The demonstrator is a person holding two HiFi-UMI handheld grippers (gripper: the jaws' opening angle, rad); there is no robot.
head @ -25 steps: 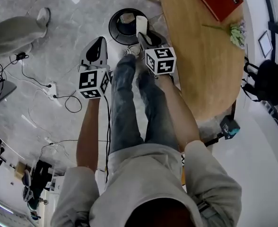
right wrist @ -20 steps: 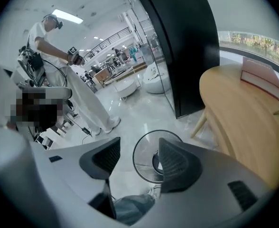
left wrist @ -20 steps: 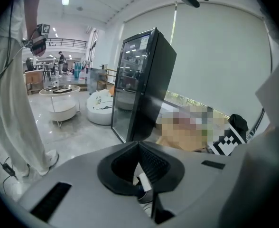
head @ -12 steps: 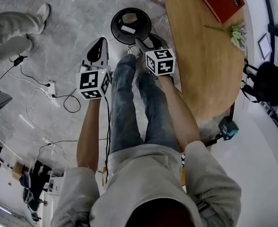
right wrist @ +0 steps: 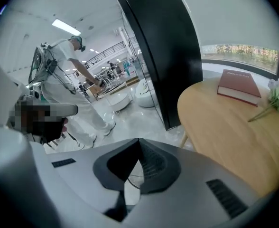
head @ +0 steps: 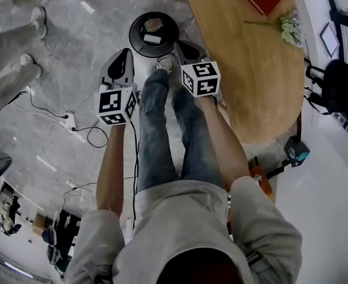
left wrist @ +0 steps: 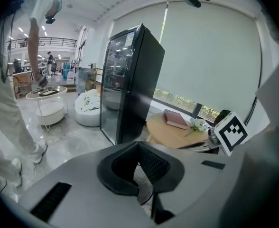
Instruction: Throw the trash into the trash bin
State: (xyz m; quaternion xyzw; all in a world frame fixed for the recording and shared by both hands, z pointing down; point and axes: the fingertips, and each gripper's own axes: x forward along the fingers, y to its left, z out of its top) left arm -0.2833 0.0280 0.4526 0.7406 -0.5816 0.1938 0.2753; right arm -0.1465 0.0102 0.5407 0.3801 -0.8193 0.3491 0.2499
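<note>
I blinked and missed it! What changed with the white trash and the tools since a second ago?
The right tool let go of the white trash, which dropped into the trash bin; its jaws have just closed with nothing between them. The left tool stayed shut beside it.

The left forearm and the right forearm are bare and both reach forward and down. The left tongs point downward, and their jaws stand together with nothing between them. The right tongs point downward too. Their jaws have just been closing and meet, also with nothing between them. The two tongs are apart, side by side.
</note>
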